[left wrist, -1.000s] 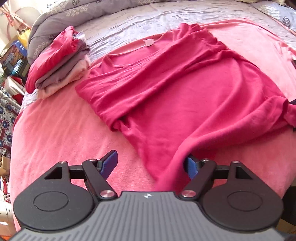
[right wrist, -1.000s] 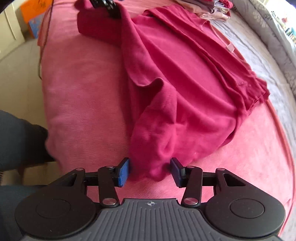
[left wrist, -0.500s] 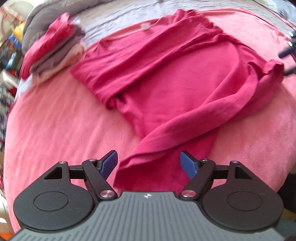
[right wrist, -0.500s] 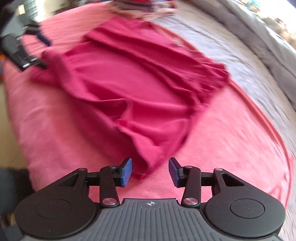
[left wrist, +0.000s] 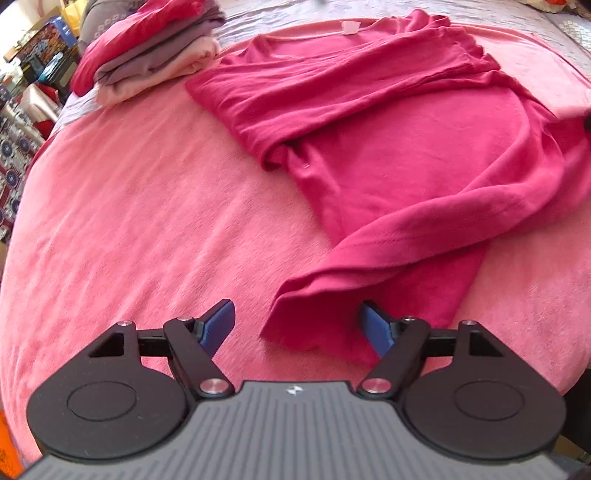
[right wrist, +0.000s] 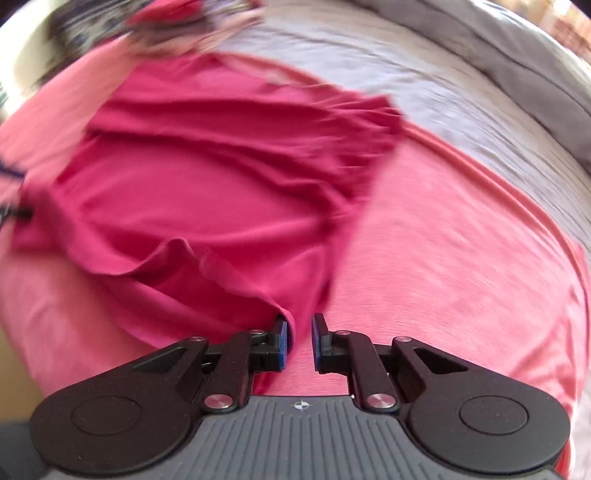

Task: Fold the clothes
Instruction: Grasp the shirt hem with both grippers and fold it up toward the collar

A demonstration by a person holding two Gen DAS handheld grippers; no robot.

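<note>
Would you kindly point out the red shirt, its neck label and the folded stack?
red shirt (left wrist: pixel 417 147), left wrist view, middle of the body.
neck label (left wrist: pixel 349 27), left wrist view, white tag.
folded stack (left wrist: pixel 155 62), left wrist view, side edges.

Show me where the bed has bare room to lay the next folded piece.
Bare pink blanket lies left of the red shirt, in front of the folded stack. Another bare patch sits right of the shirt, bordered by the grey bedspread. The middle is covered by the shirt.
</note>
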